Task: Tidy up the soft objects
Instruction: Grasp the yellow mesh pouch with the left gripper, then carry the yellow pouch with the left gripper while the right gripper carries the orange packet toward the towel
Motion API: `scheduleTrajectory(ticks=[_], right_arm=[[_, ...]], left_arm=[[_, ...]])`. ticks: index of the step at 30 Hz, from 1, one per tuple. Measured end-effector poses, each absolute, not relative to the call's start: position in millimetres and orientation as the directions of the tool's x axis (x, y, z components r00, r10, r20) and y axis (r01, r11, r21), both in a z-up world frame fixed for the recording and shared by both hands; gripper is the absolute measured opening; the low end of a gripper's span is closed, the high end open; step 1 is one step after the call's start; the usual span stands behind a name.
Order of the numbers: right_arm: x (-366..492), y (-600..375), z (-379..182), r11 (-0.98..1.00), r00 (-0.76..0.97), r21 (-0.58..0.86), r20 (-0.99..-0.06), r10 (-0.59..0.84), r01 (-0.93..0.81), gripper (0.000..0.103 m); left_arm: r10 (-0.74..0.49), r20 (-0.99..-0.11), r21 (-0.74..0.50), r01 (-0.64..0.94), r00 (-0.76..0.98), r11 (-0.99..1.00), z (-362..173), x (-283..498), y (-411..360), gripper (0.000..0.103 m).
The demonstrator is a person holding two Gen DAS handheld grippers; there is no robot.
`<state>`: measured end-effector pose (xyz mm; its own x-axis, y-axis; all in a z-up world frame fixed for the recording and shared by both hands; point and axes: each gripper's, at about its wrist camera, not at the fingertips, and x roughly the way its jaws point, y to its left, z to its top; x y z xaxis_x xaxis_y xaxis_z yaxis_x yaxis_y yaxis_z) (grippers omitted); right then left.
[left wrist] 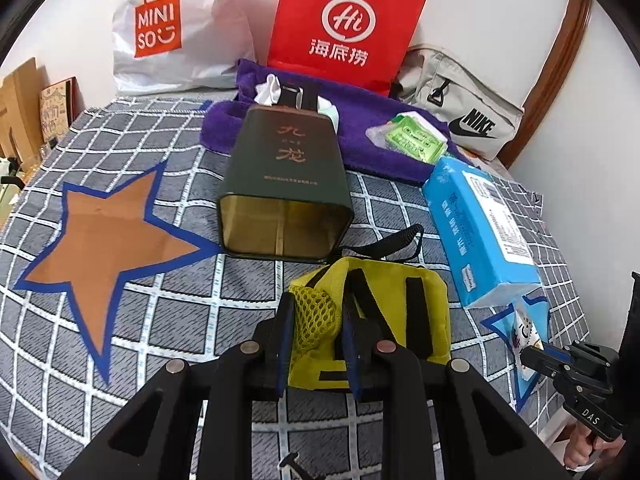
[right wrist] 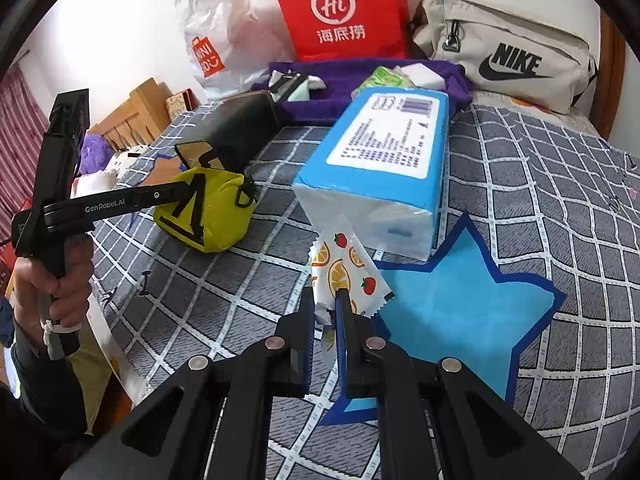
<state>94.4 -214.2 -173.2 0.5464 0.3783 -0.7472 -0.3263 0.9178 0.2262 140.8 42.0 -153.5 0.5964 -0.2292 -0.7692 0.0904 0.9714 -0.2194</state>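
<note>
A yellow pouch point(left wrist: 384, 304) with black straps and a mesh pocket lies on the checked bedspread, just in front of a dark green tin point(left wrist: 284, 176) lying on its side. My left gripper point(left wrist: 316, 314) is shut on the pouch's mesh corner; the right wrist view shows it reaching the pouch point(right wrist: 212, 216) from the left. My right gripper point(right wrist: 325, 300) is shut on a white sachet point(right wrist: 340, 264) printed with oranges and tomatoes, held above a blue star patch point(right wrist: 460, 308). A blue tissue pack point(right wrist: 384, 160) lies just behind the sachet.
A brown star patch point(left wrist: 108, 240) lies left of the tin. Behind, a purple towel point(left wrist: 360, 120) carries a green packet point(left wrist: 416, 140) and white cloths. A red paper bag point(left wrist: 340, 24), a white Miniso bag point(left wrist: 168, 28) and a beige Nike bag point(left wrist: 460, 108) line the wall.
</note>
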Motion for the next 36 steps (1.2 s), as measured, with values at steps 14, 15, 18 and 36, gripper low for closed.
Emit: scheduleTrajectory(ticks=[14, 15, 18, 36], right_arm=[[85, -214, -142, 0.927, 0.598, 0.215, -0.715, 0.363, -0.306, 0.009], [85, -213, -140, 0.927, 0.601, 0.213, -0.712, 0.363, -0.307, 0.009], [85, -211, -130, 0.928, 0.611, 0.204, -0.704, 0.361, -0.312, 0.009], [116, -205, -78, 0.925, 0.659, 0.171, -0.658, 0.364, -0.34, 0.009]], left_arm=[[-0.17, -0.764, -0.188, 0.036, 0.622, 0.981, -126, 125, 59, 0.021], [-0.166, -0.761, -0.184, 0.036, 0.627, 0.982, -123, 124, 59, 0.021], [-0.17, -0.747, -0.189, 0.04, 0.643, 0.981, -113, 122, 61, 0.021], [-0.158, -0.708, -0.172, 0.049, 0.688, 0.984, -64, 137, 67, 0.021]])
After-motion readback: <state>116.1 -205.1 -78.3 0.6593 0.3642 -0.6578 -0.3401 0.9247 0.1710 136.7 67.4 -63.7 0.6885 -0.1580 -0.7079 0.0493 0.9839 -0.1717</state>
